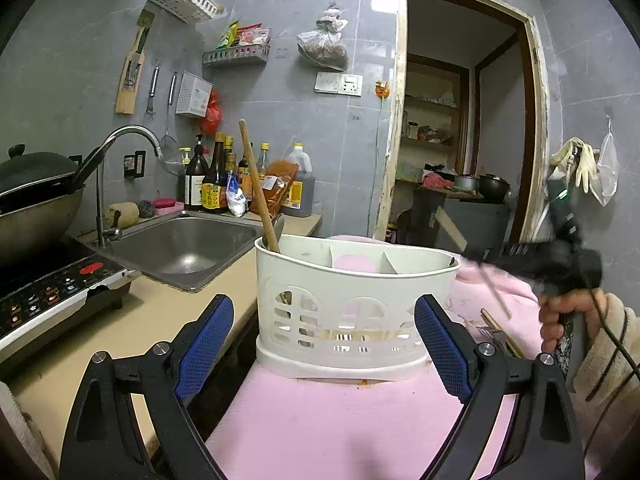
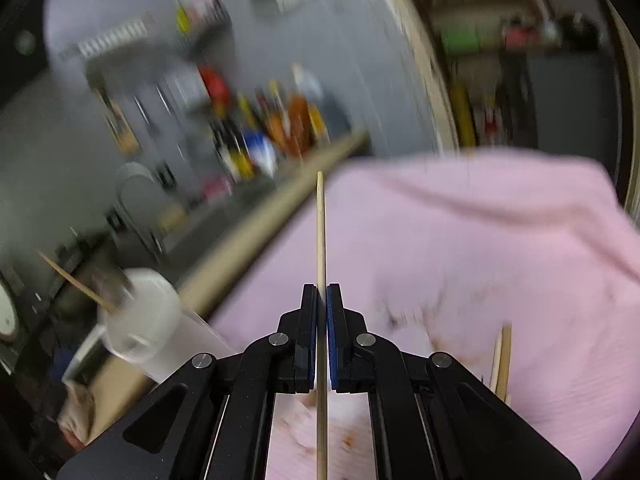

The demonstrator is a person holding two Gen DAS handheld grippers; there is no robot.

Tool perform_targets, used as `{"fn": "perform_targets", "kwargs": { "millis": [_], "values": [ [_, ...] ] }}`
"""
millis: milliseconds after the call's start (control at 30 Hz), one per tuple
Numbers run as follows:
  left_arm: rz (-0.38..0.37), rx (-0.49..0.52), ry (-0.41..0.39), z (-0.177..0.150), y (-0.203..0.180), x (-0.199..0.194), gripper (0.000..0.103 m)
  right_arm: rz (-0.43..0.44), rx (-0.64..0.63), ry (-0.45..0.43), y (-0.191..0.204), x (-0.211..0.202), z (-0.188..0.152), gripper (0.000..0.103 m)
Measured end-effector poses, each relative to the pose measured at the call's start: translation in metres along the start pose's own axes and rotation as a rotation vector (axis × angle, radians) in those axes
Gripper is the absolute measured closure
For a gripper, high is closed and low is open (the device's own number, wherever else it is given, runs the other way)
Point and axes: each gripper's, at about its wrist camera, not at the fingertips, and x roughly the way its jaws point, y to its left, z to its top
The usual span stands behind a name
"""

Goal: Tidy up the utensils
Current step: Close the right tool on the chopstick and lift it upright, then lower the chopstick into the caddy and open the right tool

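A white plastic utensil caddy (image 1: 352,300) stands on a pink cloth (image 1: 320,424); a wooden stick (image 1: 258,184) and a metal spoon (image 1: 277,227) lean in its left compartment. My left gripper (image 1: 324,340) is open, its blue pads on either side of the caddy, not touching. My right gripper (image 2: 321,292) is shut on a wooden chopstick (image 2: 320,224) that points forward above the cloth (image 2: 460,240). It shows blurred in the left wrist view (image 1: 560,264), right of the caddy. More chopsticks (image 1: 500,330) and a fork (image 1: 490,334) lie on the cloth. The caddy (image 2: 140,320) is blurred at lower left.
A steel sink (image 1: 184,248) with a tap (image 1: 120,168) is left of the caddy. An induction hob (image 1: 48,292) and a wok (image 1: 36,196) stand at far left. Sauce bottles (image 1: 224,180) line the back wall. An open doorway (image 1: 460,120) is at right.
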Motion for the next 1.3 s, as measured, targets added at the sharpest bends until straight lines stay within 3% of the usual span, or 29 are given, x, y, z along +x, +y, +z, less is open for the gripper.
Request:
{"fn": "perform_targets", "kwargs": {
  "millis": [67, 200, 267, 400, 600, 967, 1000, 1033, 1100, 1300],
  "values": [
    [0.006, -0.008, -0.013, 0.001, 0.003, -0.002, 0.014, 0.015, -0.031, -0.144, 0.015, -0.018, 0.004, 0.100],
    [0.008, -0.032, -0.016, 0.002, 0.009, -0.005, 0.014, 0.148, 0.027, -0.390, 0.044, -0.025, 0.016, 0.100],
    [0.009, -0.039, -0.018, 0.002, 0.012, -0.006, 0.014, 0.164, 0.014, -0.452, 0.059, -0.020, 0.021, 0.100],
    [0.016, -0.050, -0.022, 0.003, 0.020, -0.008, 0.014, 0.090, -0.101, -0.557, 0.092, -0.012, 0.021, 0.100],
    [0.028, -0.079, -0.027, 0.002, 0.030, -0.011, 0.014, -0.005, -0.227, -0.525, 0.111, 0.019, 0.007, 0.100],
    [0.012, -0.073, -0.025, 0.005, 0.022, -0.011, 0.014, 0.024, -0.275, -0.344, 0.092, 0.011, -0.031, 0.096],
    [0.006, -0.072, -0.023, 0.005, 0.020, -0.011, 0.014, 0.025, -0.270, -0.324, 0.088, 0.006, -0.033, 0.091],
    [-0.001, -0.071, -0.022, 0.006, 0.018, -0.011, 0.014, 0.023, -0.260, -0.310, 0.084, 0.001, -0.035, 0.076],
    [-0.017, -0.069, -0.018, 0.008, 0.013, -0.010, 0.014, 0.032, -0.245, -0.305, 0.079, -0.010, -0.036, 0.065],
    [-0.064, -0.042, -0.023, 0.016, -0.008, -0.010, 0.014, -0.001, -0.254, -0.361, 0.071, -0.058, -0.038, 0.065]
  ]
}}
